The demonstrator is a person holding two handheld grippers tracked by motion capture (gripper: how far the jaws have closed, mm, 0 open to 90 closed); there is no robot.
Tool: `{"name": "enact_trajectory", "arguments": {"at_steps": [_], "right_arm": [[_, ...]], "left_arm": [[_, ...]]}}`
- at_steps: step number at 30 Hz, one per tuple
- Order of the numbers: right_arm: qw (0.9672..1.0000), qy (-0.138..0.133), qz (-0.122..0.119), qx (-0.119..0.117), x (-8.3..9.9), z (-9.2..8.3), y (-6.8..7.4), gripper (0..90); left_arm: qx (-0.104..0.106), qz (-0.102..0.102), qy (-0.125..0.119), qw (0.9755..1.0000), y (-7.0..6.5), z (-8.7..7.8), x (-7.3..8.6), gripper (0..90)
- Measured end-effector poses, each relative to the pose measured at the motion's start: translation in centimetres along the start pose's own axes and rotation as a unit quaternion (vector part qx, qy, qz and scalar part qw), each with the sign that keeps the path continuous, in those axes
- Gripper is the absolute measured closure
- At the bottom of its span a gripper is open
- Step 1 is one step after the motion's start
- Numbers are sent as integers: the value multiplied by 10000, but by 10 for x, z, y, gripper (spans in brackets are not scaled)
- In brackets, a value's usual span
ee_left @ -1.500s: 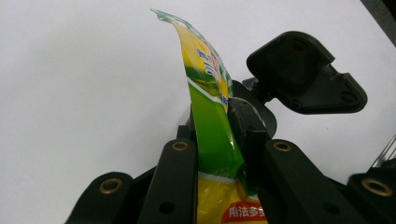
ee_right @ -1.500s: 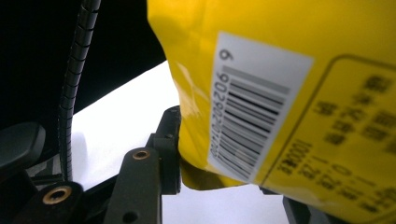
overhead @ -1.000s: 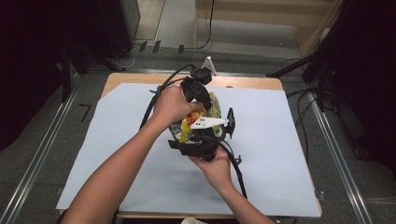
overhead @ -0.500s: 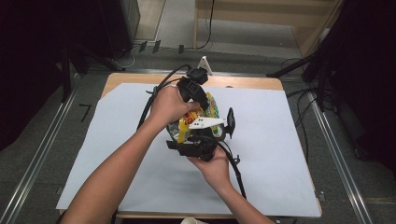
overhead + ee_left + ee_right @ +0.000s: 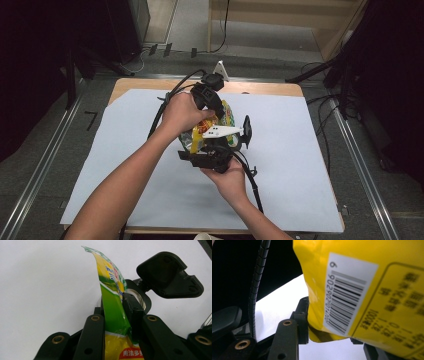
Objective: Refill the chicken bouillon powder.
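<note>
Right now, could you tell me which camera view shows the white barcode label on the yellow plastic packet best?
The right gripper view: the white barcode label faces the lens, bars and digits sharp. The left gripper view shows the yellow plastic packet edge-on; in the high view hands cover it.

1 yellow-green pouch [image 5: 226, 116], 2 grippers – left [image 5: 212, 107], right [image 5: 216, 150], 1 white sheet [image 5: 300, 150], 1 table [image 5: 260, 89]

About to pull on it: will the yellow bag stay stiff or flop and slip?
Probably floppy: the bag's top edge curls above the left gripper. Its glossy film may slip. It bulges at the right gripper, so likely filled.
</note>
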State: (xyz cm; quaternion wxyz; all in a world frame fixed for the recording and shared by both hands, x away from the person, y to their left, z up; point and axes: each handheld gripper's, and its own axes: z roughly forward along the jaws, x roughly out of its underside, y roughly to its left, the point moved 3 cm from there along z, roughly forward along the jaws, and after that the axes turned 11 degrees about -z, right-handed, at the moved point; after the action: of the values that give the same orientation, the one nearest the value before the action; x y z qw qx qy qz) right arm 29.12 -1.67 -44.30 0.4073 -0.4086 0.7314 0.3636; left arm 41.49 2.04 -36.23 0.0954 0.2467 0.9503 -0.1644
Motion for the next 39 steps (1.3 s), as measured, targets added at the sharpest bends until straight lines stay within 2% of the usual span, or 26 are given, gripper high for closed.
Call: {"name": "enact_trajectory", "arguments": {"at_steps": [30, 35, 37, 39], "right_arm": [[10000, 32, -18, 14, 0, 1, 1, 615], [10000, 50, -34, 8, 1, 2, 1, 615], [10000, 55, -34, -6, 2, 2, 1, 615], [10000, 46, -57, -21, 2, 3, 1, 615]], "left_arm": [[-12, -13, 39, 10000, -1, 2, 1, 801], [-5, -15, 127, 9999, 0, 2, 1, 800], [-83, 24, 241, 9997, 0, 5, 1, 797], [-35, 16, 344, 9994, 1, 4, 0, 798]]}}
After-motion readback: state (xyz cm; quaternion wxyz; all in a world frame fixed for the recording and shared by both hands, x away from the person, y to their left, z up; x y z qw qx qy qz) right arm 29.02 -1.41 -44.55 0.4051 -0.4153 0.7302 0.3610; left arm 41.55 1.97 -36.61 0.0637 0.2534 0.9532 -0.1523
